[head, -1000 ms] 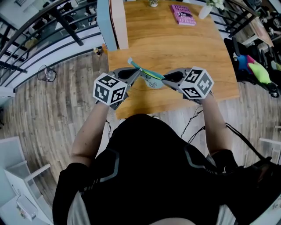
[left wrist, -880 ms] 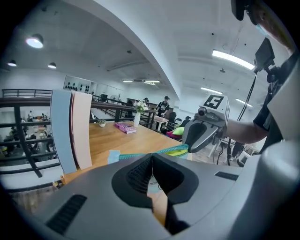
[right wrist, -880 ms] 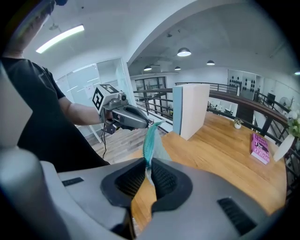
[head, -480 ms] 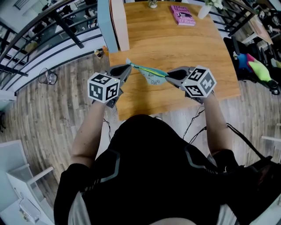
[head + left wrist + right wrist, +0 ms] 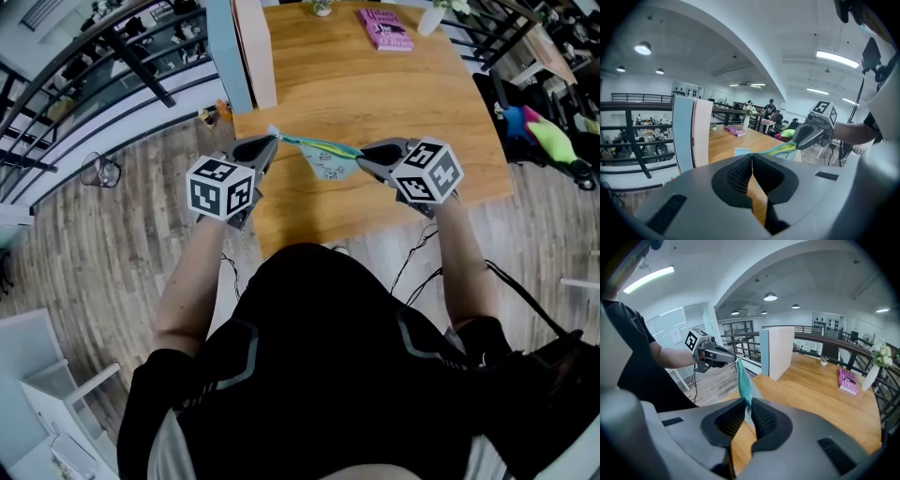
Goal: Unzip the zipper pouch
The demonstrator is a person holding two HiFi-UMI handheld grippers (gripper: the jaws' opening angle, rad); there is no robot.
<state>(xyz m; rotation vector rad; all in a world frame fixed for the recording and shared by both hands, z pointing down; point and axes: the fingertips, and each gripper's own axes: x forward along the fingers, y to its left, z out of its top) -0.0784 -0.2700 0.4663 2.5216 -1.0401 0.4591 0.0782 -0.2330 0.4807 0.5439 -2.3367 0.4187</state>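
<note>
The pouch [image 5: 326, 157] hangs in the air above the near edge of the table [image 5: 394, 103], stretched between the two tools. Its long axis runs from left to right in the head view, a little lower at the right end. The teal zip edge is on top and the pale body sags below it in a fold. The left tool [image 5: 273, 141] has its jaws closed fully together on the thin left end of the pouch. The right tool [image 5: 361, 154] has its jaws narrow and clamped on the right end, with the fabric standing up between the pads. The table is of light wood. On its far side lies a pink book [image 5: 382, 28], and at its left edge stands an upright panel [image 5: 242, 47], blue and white. Around the table there is a grey plank floor [image 5: 112, 234], and to the left a dark railing [image 5: 84, 56]. A white vase [image 5: 432, 17] is cut off by the top edge. I cannot tell how far the zip is open, nor whether the left tool pinches the slider or only a tab.
</note>
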